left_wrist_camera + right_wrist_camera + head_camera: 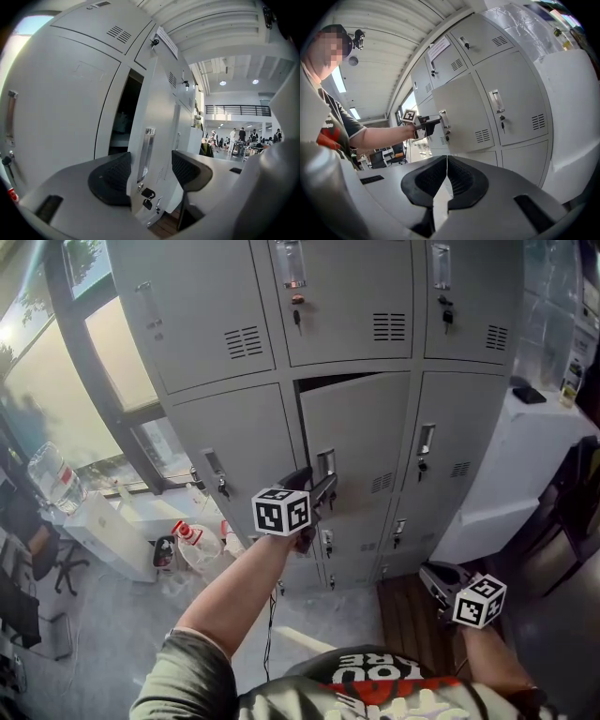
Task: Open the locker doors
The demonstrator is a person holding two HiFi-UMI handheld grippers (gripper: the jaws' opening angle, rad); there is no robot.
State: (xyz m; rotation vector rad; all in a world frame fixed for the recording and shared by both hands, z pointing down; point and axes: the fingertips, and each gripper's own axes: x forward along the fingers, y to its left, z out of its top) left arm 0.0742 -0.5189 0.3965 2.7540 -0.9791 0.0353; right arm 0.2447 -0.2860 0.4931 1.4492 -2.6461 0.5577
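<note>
Straddling handle (146,154) of ajar middle locker door (356,427), left gripper (319,491) is holding jaws apart, unclamped. Right gripper (439,579) is hanging below-right of door, jaws together, empty. Risk: loose jaws slipping off handle, door swinging shut.

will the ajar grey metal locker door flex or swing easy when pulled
The grey metal locker door is probably stiff, swinging as one panel. Already ajar, so likely unlatched. Its painted face looks smooth; the left gripper might slip.
</note>
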